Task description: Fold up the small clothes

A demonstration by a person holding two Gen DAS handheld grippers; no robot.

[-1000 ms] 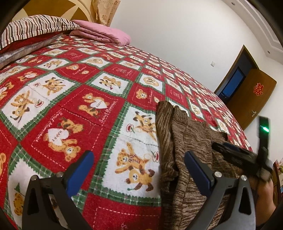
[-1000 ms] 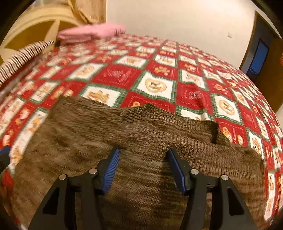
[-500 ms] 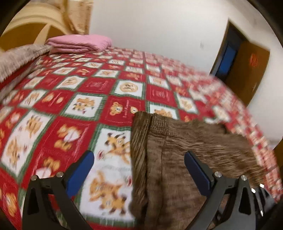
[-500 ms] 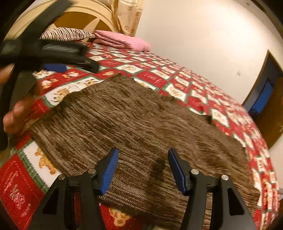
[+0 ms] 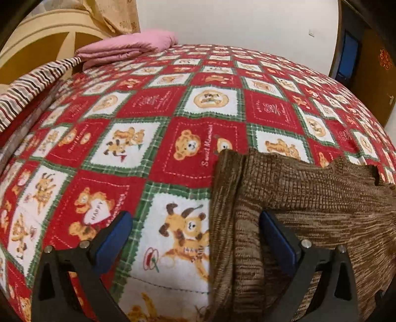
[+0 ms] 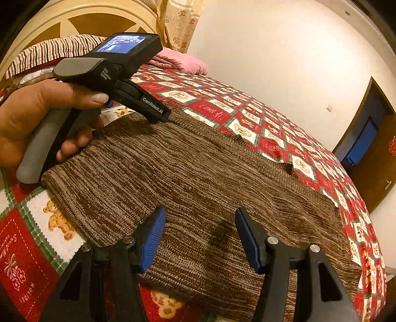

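Note:
A brown knitted garment (image 5: 309, 205) lies spread flat on the bed; it also shows in the right wrist view (image 6: 198, 178). My left gripper (image 5: 195, 237) is open and empty, low over the garment's left edge, with its right finger (image 5: 277, 237) over the knit. My right gripper (image 6: 199, 235) is open and empty, just above the garment's near hem. The left gripper's body and the hand holding it (image 6: 61, 116) show at the left of the right wrist view, above the garment's left side.
The bed is covered by a red, white and green teddy-bear quilt (image 5: 148, 138). A folded pink blanket (image 5: 126, 48) and a striped pillow (image 5: 27, 91) lie by the headboard (image 6: 81, 22). A dark door (image 6: 371, 148) stands at the right wall.
Both grippers swung around over the garment. The left view turned right along the garment's left edge. The right view pulled back to the near hem, and the left gripper came into its view.

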